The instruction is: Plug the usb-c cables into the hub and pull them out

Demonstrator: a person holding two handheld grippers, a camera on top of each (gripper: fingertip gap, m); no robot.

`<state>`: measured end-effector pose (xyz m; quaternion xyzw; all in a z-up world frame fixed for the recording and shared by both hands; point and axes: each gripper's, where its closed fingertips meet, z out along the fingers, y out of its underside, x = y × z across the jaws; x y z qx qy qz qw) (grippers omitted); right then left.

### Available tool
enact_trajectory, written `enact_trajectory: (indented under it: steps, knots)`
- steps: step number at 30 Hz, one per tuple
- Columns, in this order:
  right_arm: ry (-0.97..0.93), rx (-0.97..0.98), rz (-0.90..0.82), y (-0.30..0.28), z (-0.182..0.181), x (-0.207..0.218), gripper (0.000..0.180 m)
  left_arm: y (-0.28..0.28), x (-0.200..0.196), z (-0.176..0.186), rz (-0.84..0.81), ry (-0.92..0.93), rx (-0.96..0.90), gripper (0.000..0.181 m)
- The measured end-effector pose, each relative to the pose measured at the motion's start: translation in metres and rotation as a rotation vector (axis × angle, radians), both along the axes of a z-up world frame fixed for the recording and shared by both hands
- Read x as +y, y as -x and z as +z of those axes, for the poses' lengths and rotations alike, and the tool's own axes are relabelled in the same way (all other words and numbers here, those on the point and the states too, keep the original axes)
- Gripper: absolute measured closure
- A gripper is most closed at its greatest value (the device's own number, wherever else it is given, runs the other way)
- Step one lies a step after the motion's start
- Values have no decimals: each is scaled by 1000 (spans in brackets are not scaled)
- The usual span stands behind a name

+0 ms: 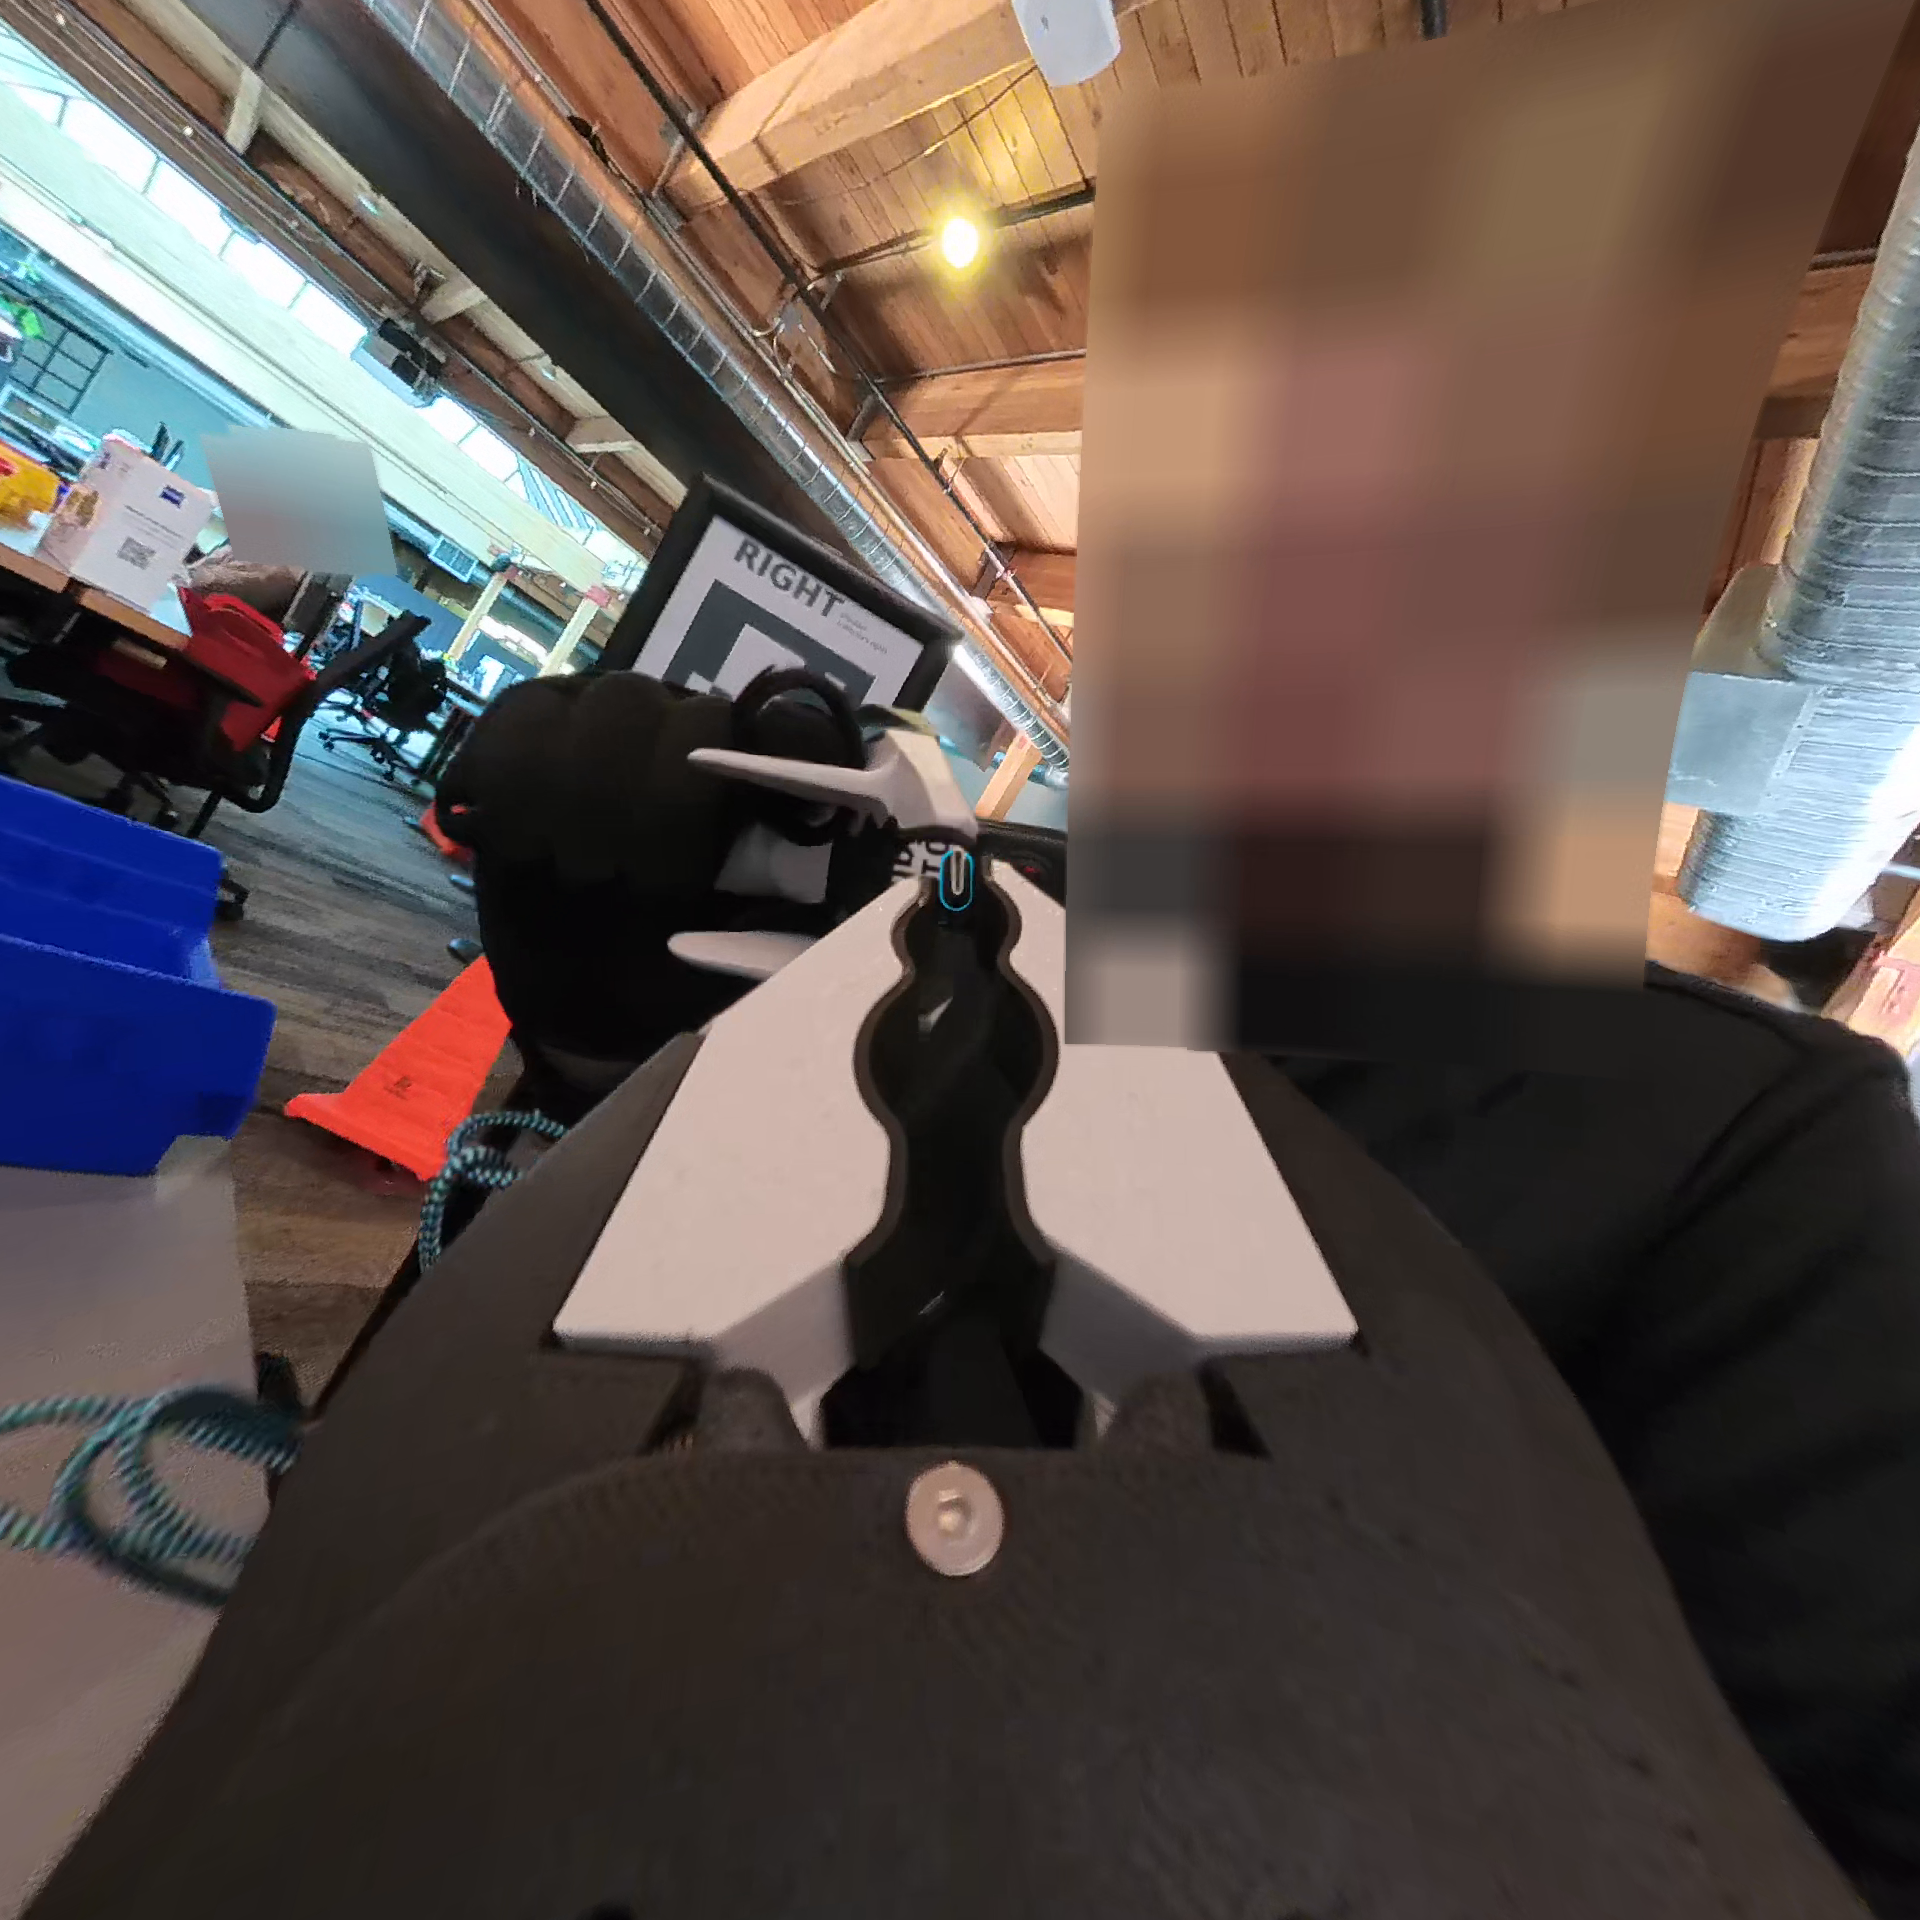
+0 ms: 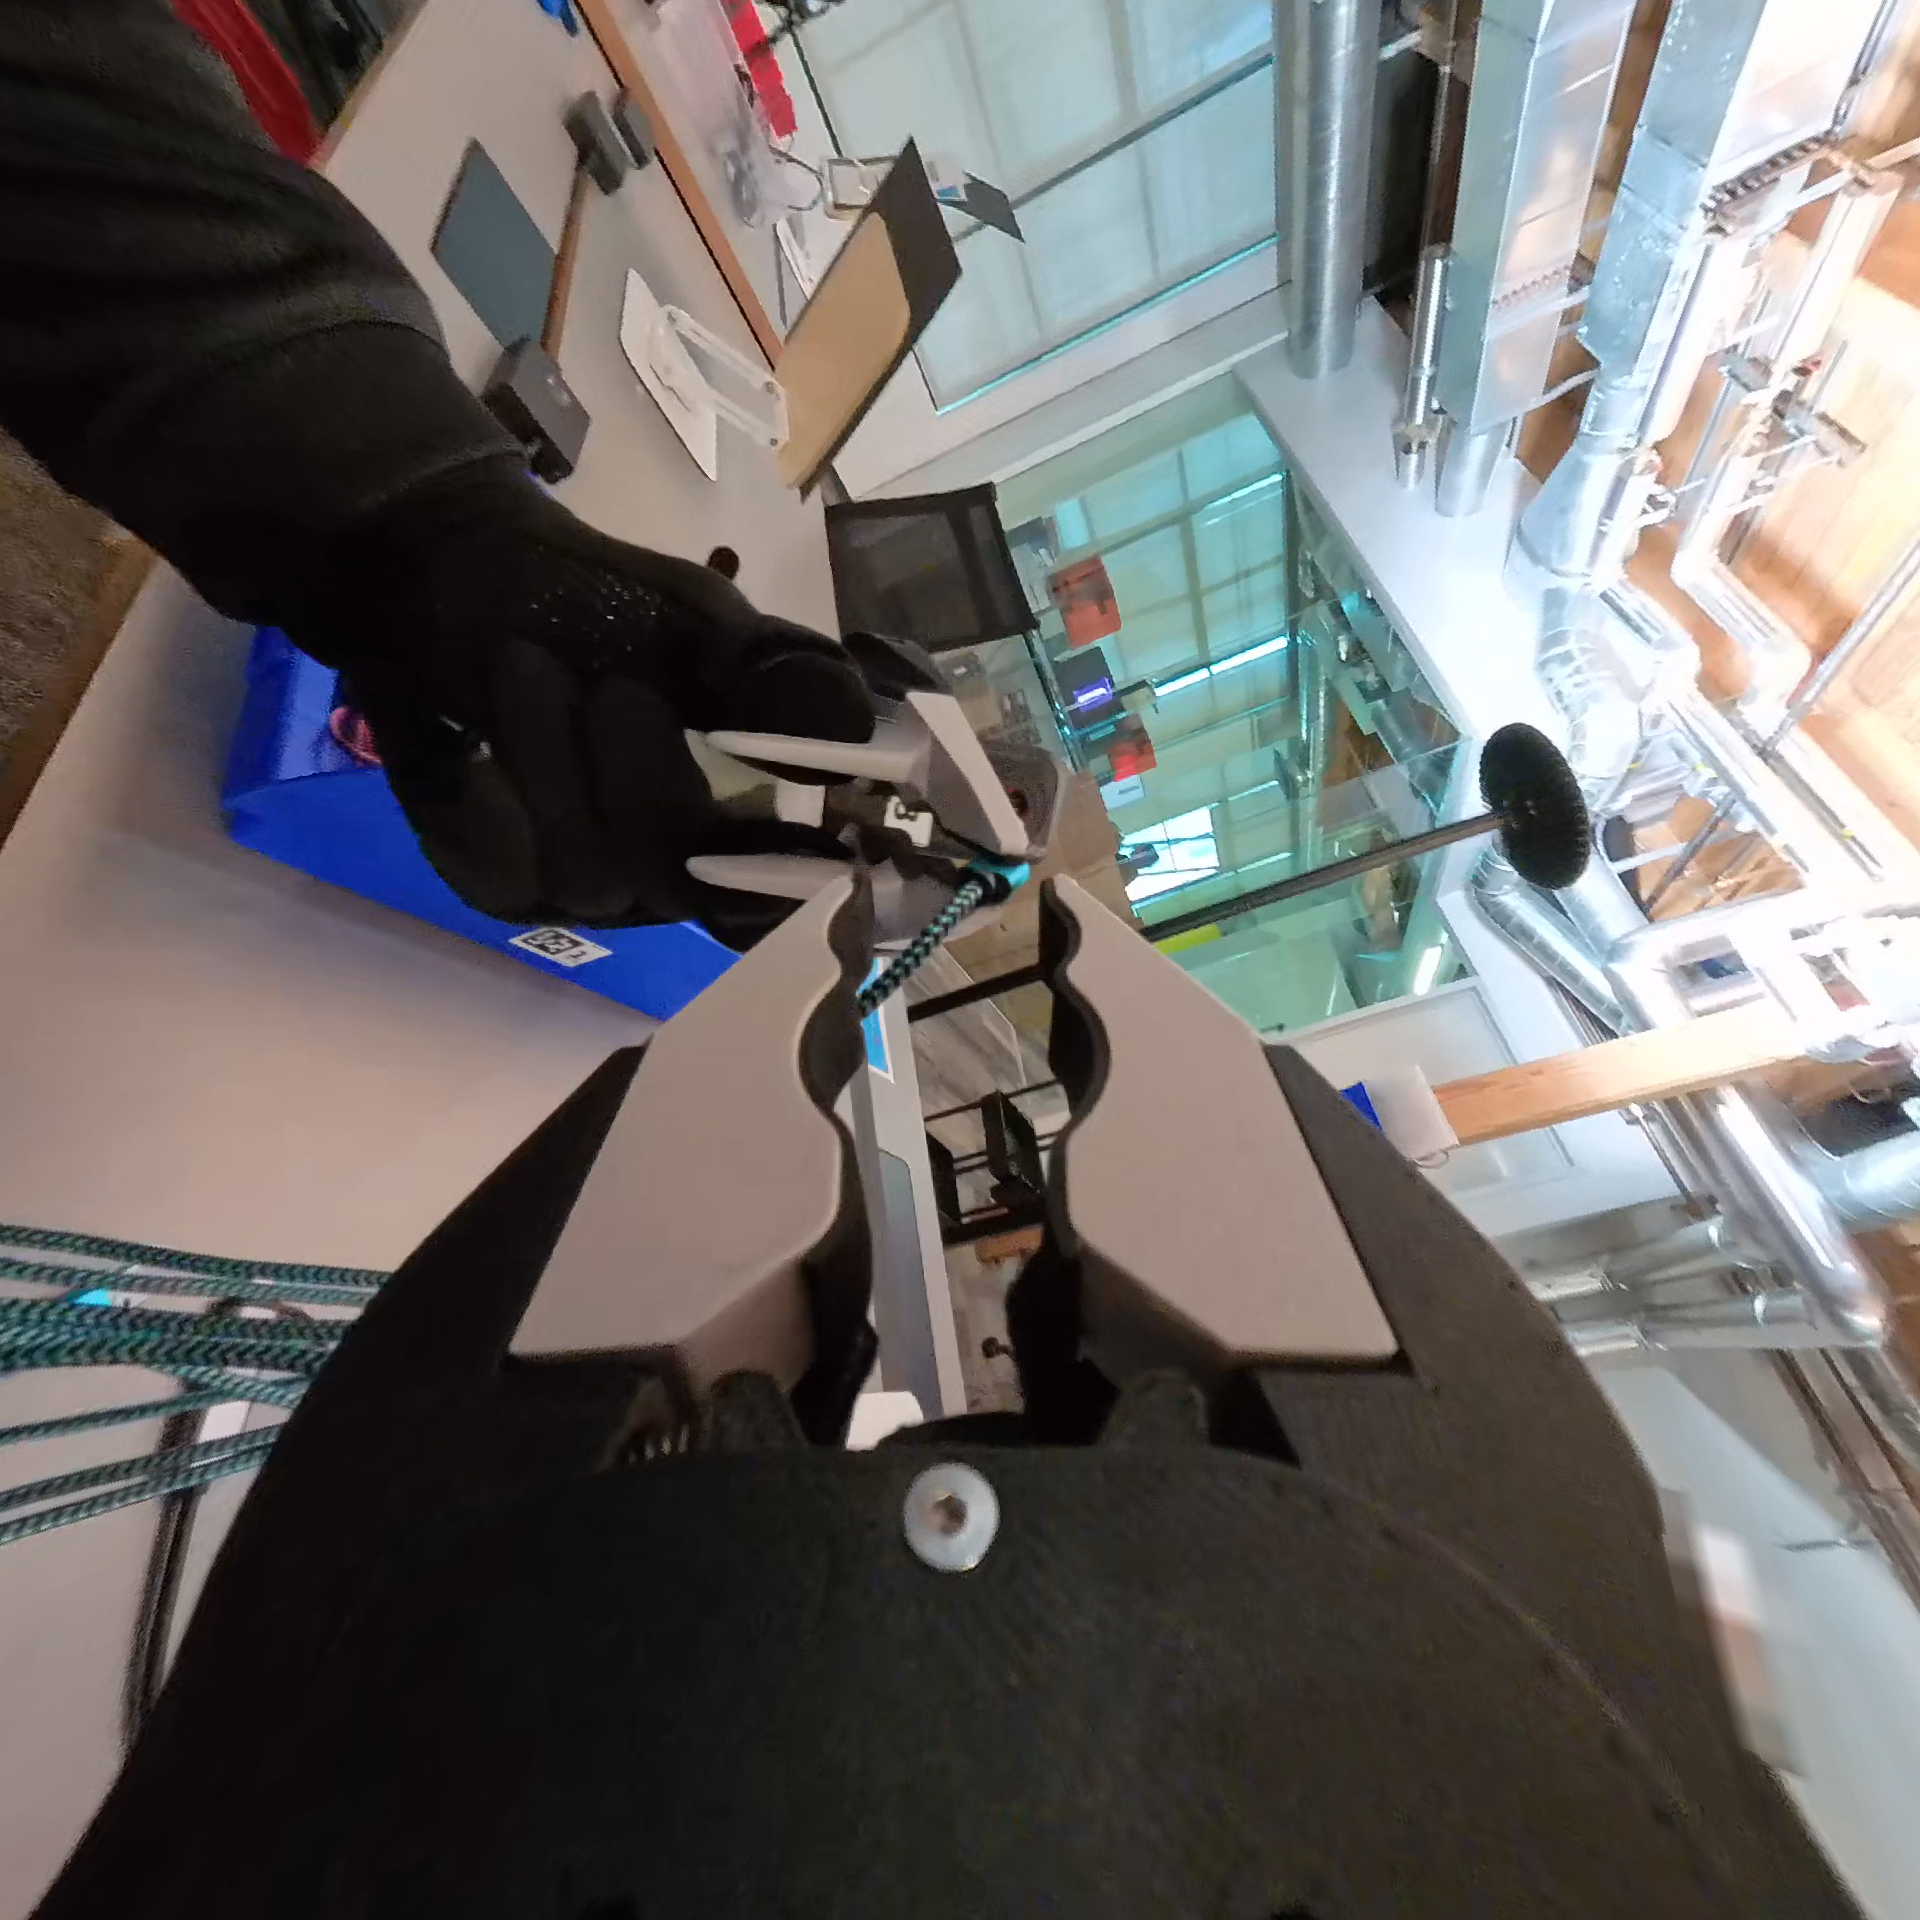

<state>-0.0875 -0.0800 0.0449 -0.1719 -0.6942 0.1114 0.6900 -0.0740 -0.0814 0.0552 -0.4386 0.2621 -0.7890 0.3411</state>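
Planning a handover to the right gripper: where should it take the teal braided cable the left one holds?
Take the teal braided cable on its straight stretch just behind the teal collar; it lies between the fingers of the open right gripper. Probably advance straight, closing across it; the plug end is clamped in the left gripper.

Braided cable (image 2: 920, 951); matt plastic tool (image 2: 951, 894); knit glove (image 2: 582, 727).
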Motion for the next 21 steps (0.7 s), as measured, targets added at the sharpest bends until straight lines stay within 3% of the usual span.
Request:
enact_trajectory:
  steps: [8, 21]
  knots:
    - [-14, 14, -74, 1, 1, 10, 170, 3, 6, -4, -1, 33, -36, 176]
    - [2, -6, -25, 0, -3, 7, 170, 0, 7, -10, -18, 46, -42, 176]
